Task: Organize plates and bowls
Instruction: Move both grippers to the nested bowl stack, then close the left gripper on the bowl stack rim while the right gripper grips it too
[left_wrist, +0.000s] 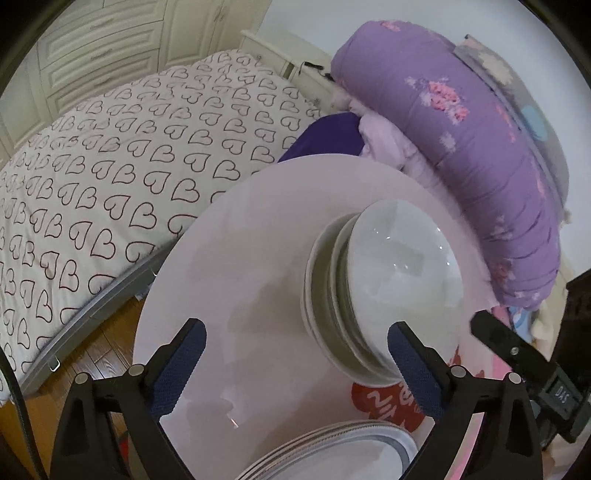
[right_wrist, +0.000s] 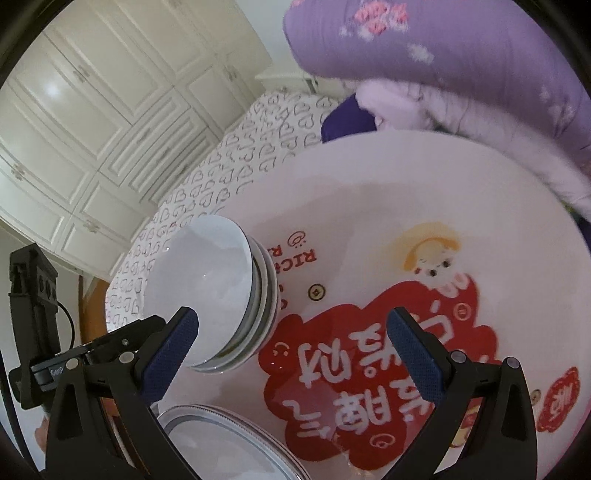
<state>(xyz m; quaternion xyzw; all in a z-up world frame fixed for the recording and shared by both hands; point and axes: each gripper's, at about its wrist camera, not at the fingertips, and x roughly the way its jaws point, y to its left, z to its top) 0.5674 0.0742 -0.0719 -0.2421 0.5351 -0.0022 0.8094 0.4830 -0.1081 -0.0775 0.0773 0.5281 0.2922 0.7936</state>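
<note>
left hand-held gripper agape | right hand-held gripper agape | plates (cut off below)

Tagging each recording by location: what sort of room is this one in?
Most likely a bedroom. A bed with a heart-print sheet, a rolled purple quilt and white wardrobe doors surround a small round table holding stacked bowls and plates.

White bowls stacked upright; grey-rimmed plates stacked nearby, apart.
</note>
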